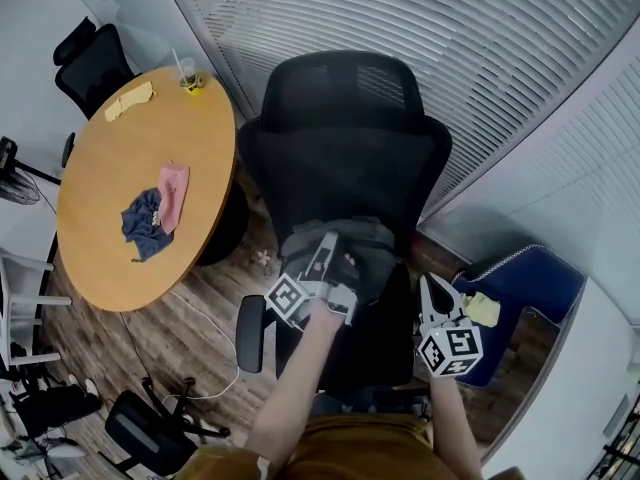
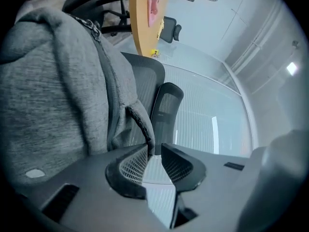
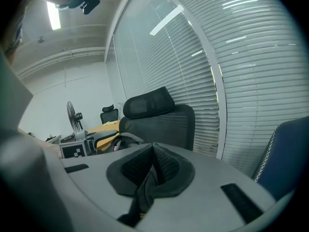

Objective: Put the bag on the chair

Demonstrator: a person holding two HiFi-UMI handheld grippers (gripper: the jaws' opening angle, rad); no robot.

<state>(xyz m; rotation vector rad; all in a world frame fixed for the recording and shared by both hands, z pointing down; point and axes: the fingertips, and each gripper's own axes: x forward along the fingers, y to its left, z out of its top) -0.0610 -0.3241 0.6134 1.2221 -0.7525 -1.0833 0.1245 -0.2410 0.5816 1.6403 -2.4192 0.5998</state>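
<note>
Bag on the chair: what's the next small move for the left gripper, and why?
Probably open the left gripper a little wider, then draw it straight back. The bag already looks settled on the chair seat. The fingers stand slightly apart, but the strap seems to rest against one fingertip, so pulling away as it is might drag the bag.

The bag point(image 1: 368, 244) lies on the office chair point(image 1: 345, 158); the round surface point(image 1: 100, 243) stands left, the armchair point(image 1: 530, 280) right.
</note>
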